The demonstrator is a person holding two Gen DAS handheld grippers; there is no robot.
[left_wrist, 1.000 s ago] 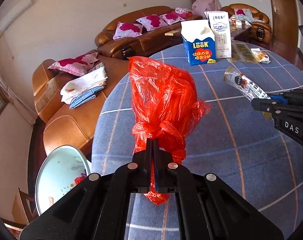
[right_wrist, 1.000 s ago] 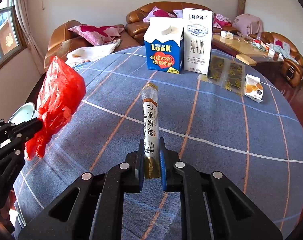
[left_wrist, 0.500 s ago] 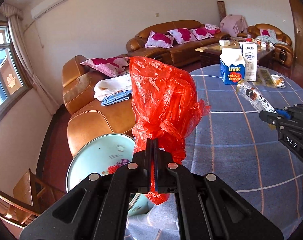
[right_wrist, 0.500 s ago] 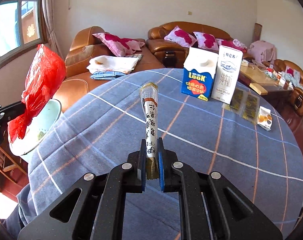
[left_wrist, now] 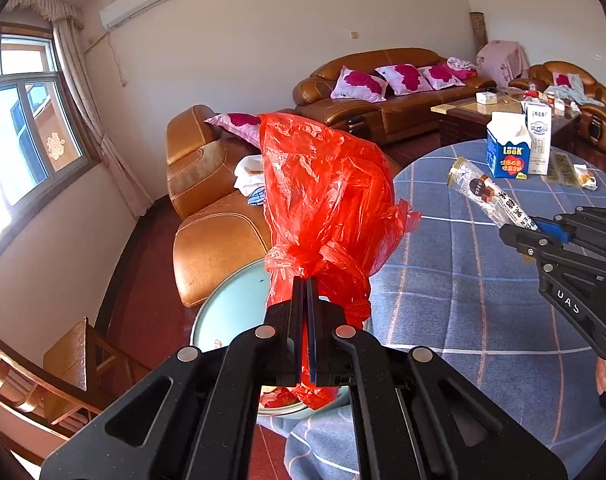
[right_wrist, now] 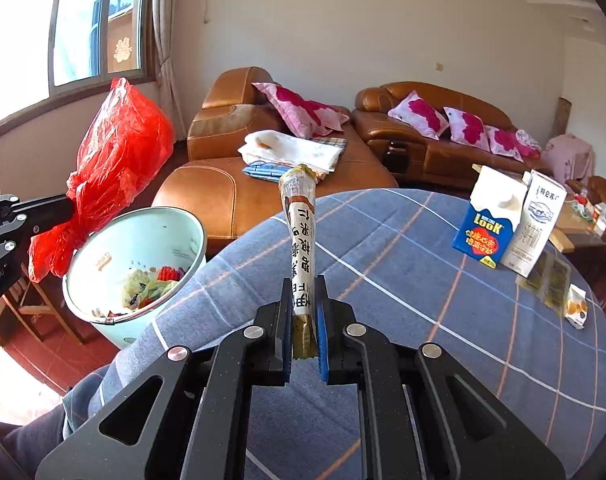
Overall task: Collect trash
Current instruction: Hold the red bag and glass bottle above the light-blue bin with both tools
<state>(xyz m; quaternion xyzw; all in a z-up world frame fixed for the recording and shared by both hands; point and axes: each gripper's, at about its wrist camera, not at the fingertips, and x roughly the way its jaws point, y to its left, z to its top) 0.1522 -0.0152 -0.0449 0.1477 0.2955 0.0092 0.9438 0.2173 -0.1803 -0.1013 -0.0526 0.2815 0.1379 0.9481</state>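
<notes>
My left gripper [left_wrist: 306, 280] is shut on the knotted neck of a red plastic bag [left_wrist: 327, 196], which it holds up above a pale green trash bin [left_wrist: 227, 312] beside the table. In the right wrist view the same red bag [right_wrist: 119, 160] hangs over the bin [right_wrist: 143, 256], which holds scraps. My right gripper [right_wrist: 305, 304] is shut on a long printed snack wrapper [right_wrist: 301, 236] that sticks up over the blue checked tablecloth [right_wrist: 443, 320] near the table's edge. From the left wrist view the wrapper [left_wrist: 491, 196] and right gripper [left_wrist: 519, 232] appear at the right.
A blue carton [right_wrist: 489, 224] and a white milk carton [right_wrist: 533, 228] stand at the far right of the table, with flat packets [right_wrist: 551, 284] and a small snack pack [right_wrist: 575, 306] beside them. Brown leather sofas [right_wrist: 263, 152] with pillows lie behind; a wooden chair [left_wrist: 75, 364] stands left of the bin.
Both grippers have swung left and risen, away from the table's middle toward its edge. The red bag now hangs over the bin, and the bin's inside has come into view.
</notes>
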